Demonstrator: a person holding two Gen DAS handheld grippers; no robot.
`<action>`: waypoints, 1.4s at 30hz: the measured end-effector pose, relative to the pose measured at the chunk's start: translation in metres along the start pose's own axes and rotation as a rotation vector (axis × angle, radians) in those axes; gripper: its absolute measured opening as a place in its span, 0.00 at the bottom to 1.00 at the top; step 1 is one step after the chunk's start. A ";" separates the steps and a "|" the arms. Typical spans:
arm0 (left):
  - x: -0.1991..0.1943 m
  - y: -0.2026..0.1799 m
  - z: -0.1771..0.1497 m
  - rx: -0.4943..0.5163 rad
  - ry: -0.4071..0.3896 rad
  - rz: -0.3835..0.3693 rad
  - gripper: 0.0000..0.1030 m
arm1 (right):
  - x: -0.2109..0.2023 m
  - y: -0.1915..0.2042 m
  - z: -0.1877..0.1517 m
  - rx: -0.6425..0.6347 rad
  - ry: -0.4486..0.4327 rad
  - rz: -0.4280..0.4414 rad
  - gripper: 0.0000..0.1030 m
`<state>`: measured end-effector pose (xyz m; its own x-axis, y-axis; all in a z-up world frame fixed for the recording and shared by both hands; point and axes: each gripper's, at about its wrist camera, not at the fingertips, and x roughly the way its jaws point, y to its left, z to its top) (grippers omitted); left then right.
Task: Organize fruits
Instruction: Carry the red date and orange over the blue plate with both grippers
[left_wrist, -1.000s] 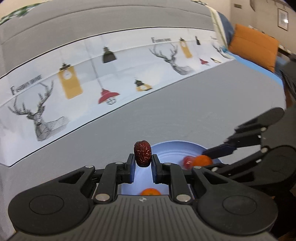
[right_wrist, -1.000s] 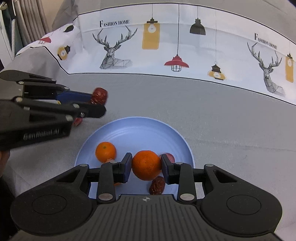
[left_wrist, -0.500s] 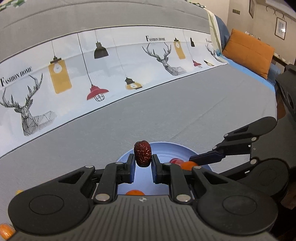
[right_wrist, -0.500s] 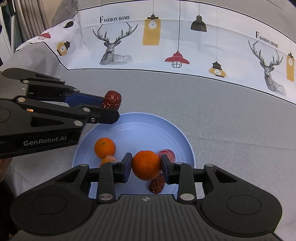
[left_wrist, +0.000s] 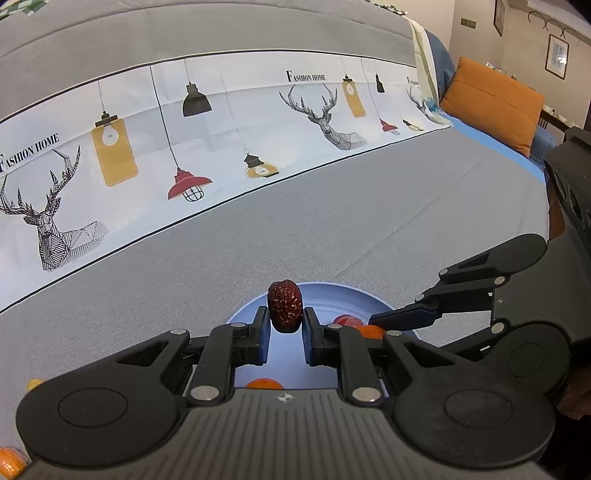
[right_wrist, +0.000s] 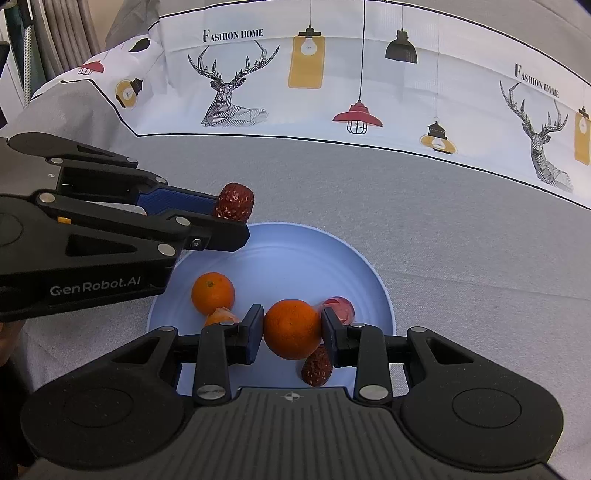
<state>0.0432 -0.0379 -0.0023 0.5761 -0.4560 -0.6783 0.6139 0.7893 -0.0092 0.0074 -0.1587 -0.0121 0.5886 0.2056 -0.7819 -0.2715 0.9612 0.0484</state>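
My left gripper (left_wrist: 285, 325) is shut on a dark red wrinkled date (left_wrist: 284, 305) and holds it above the far edge of a light blue plate (left_wrist: 332, 295). The right wrist view shows that date (right_wrist: 234, 202) over the plate's far left rim (right_wrist: 369, 269). My right gripper (right_wrist: 292, 334) is shut on an orange (right_wrist: 291, 328) over the plate's near side. On the plate lie another orange (right_wrist: 212, 292), an orange piece (right_wrist: 221, 317), a red fruit (right_wrist: 339, 308) and a second date (right_wrist: 316, 367).
The plate sits on a grey cloth with a white printed band of deer and lamps (right_wrist: 332, 85) behind it. Small orange fruits lie at the left (left_wrist: 34, 384) and lower left (left_wrist: 9, 461). An orange cushion (left_wrist: 491, 103) is at the far right.
My left gripper has carried the date further over the plate toward its far rim. My right gripper still holds the orange and has stayed almost in place.
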 end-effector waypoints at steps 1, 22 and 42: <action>0.000 0.000 0.000 0.001 0.000 -0.001 0.19 | 0.000 0.000 0.000 0.000 0.000 0.000 0.34; 0.002 -0.002 0.000 0.006 0.004 -0.004 0.19 | 0.002 0.001 -0.001 -0.007 -0.001 -0.002 0.34; 0.003 -0.004 0.000 0.009 0.004 -0.006 0.19 | 0.003 0.001 -0.001 -0.011 0.000 -0.003 0.34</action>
<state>0.0428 -0.0420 -0.0044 0.5701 -0.4587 -0.6815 0.6223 0.7827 -0.0063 0.0078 -0.1578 -0.0149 0.5897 0.2029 -0.7817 -0.2785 0.9597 0.0391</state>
